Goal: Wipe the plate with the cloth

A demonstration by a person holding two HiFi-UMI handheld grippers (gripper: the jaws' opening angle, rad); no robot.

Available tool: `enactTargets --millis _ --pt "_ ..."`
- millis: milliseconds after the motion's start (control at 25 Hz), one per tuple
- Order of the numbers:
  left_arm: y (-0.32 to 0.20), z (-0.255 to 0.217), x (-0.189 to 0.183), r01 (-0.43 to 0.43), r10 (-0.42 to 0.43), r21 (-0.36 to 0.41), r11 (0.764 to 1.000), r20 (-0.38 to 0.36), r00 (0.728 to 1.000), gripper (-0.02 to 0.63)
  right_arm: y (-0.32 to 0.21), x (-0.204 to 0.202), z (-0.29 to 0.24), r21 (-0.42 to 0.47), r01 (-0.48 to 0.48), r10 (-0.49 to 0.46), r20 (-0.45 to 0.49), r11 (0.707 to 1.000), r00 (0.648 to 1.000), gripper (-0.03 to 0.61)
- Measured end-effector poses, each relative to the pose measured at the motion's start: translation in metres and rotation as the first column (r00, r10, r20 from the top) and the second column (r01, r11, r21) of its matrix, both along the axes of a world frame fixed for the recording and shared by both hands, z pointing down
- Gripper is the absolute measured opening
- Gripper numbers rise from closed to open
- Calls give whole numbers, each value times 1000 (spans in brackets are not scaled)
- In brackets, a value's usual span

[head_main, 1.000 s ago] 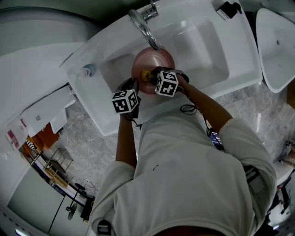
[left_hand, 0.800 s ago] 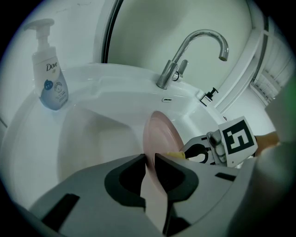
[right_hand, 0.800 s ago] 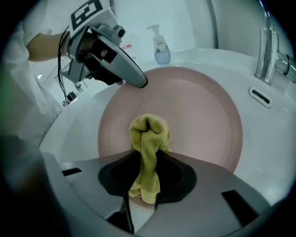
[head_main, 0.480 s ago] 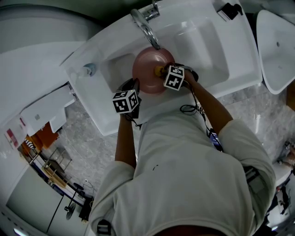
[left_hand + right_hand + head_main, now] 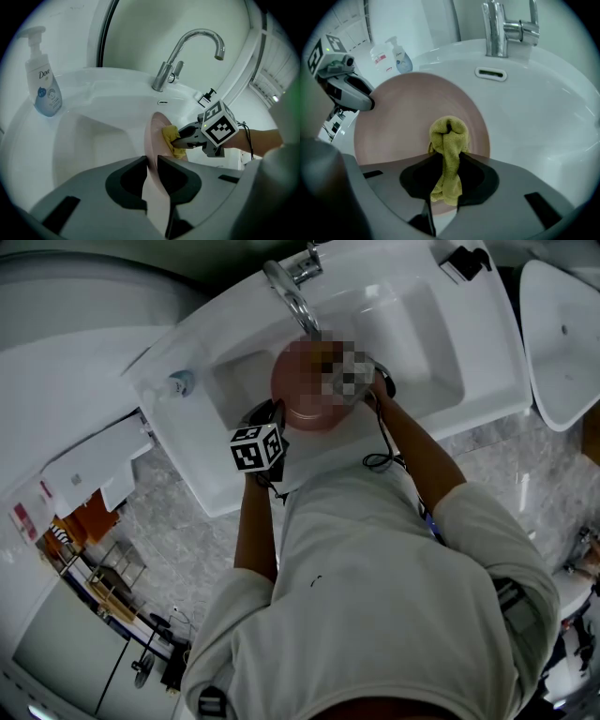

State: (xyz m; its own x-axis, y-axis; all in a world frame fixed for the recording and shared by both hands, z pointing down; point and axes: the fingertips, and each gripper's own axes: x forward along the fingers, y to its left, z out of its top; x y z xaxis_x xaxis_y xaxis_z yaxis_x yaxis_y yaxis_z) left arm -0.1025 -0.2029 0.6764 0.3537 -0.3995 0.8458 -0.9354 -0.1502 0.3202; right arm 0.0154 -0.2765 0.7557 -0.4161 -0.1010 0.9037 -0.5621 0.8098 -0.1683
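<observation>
Item 1, sink (image 5: pixel 441 343): a white basin, the largest thing before me. All the work takes place over its bowl.

Item 2, faucet (image 5: pixel 187 51): a chrome gooseneck at the back rim. I see no water running from it.

Item 3, plate (image 5: pixel 408 117): pink and round, held up on edge inside the basin below the spout, not lying flat. Its hollow face is turned toward my right gripper. I can find no marks, streaks or food on that face.

Item 4, soap bottle (image 5: pixel 44 84): a pump dispenser on the sink's ledge, well apart from the plate.

Item 5, left gripper (image 5: pixel 151 173): the jaws are pinched on the plate's rim, and the plate's edge runs straight between them. This gripper serves as the holder.

Item 6, right gripper (image 5: pixel 445 187): the jaws are clamped on the cloth, with its bunched end sticking out past the tips.

Item 7, cloth (image 5: pixel 447 140): yellow terry, folded into a wad. The wad appears pressed against the plate's face, low and toward the side away from the left gripper.

Status, by my reading: wiping is under way, with cloth on plate and both grips secure. How much of the face has been covered I cannot tell. The rim under the left jaws and the back of the plate probably remain to be done.
</observation>
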Motion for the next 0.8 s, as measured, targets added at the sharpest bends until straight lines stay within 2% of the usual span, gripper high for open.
enactTargets --millis 120,480,680,800 --pt "0 1 0 4 -4 -3 1000 4 1000 81 0 -20 -12 34 26 -27 50 999 998 91" --pt "0 3 -2 12 -12 -15 1000 5 1000 81 42 -68 -38 99 216 -229 146 971 962 91" --pt "1 5 -4 13 -13 -21 1000 7 1000 81 78 -75 -40 79 337 -346 168 938 923 91" --pt "2 6 -5 13 -12 -27 1000 8 1000 81 104 -68 -32 32 427 -426 164 904 890 91"
